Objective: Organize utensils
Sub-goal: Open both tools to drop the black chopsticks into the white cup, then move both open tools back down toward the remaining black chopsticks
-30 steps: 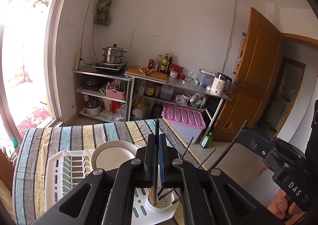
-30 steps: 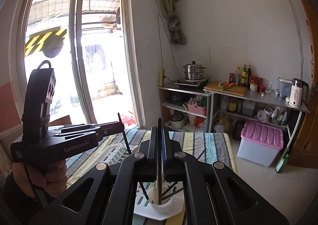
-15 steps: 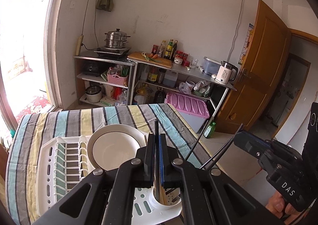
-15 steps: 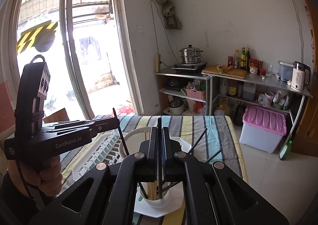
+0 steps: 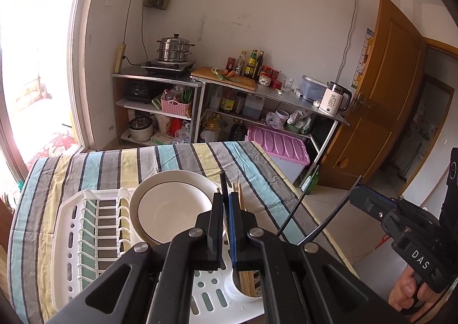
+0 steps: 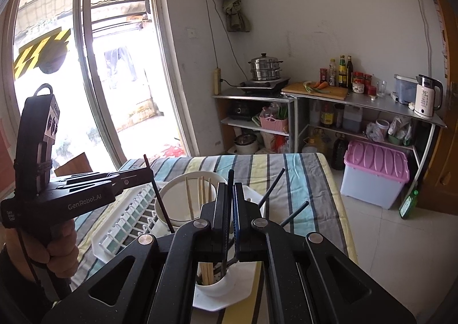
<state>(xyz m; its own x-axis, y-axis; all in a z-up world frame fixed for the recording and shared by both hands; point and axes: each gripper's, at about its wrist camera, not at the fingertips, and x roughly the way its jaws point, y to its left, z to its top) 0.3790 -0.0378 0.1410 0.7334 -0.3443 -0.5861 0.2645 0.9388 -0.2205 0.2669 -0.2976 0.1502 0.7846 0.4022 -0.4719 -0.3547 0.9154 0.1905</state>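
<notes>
Glossy white plastic rack (image 5: 71,241) on striped cloth (image 5: 177,161).

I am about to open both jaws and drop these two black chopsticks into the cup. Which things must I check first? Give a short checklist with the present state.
1. Left gripper clamps the left black chopstick: ok.
2. Right gripper clamps the right black chopstick: ok.
3. Utensil cup stands upright on the drying rack: ok.
4. Both lower tips inside the cup: cannot tell, the fingers hide them.
5. Room left beside the wooden chopsticks: cannot tell.
</notes>
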